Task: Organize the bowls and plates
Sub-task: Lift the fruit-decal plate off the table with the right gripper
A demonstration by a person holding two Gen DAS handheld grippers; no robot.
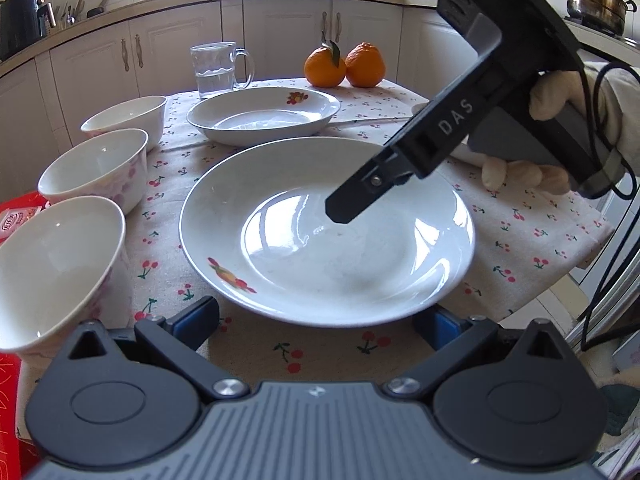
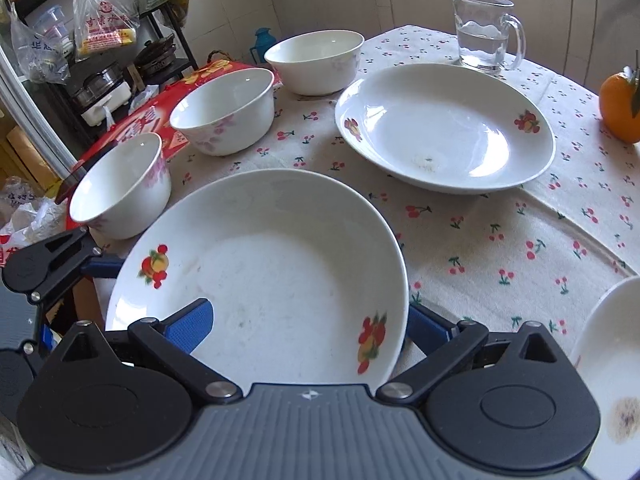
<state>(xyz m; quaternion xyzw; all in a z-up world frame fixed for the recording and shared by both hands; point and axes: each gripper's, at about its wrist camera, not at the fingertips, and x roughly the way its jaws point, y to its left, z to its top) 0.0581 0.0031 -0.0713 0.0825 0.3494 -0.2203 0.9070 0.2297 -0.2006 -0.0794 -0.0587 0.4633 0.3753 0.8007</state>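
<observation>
A white plate with fruit prints (image 1: 326,240) lies nearest on the cherry-print cloth, and a second like it (image 1: 264,116) sits behind. Three white bowls with pink flowers (image 1: 52,264) (image 1: 96,168) (image 1: 128,116) line the left side. My left gripper (image 1: 316,322) is open, its blue pads either side of the near plate's front rim, apart from it. My right gripper (image 2: 308,326) is open and straddles that plate's (image 2: 260,272) rim, with one pad (image 2: 192,324) inside the plate and the other outside. A third, stained plate (image 2: 612,360) shows at the lower right.
A glass mug of water (image 1: 218,68) and two oranges (image 1: 344,66) stand at the back of the table. A red box (image 2: 160,120) lies under the bowls' side at the left table edge. A gloved hand (image 1: 560,96) holds the right gripper. Kitchen cabinets stand behind.
</observation>
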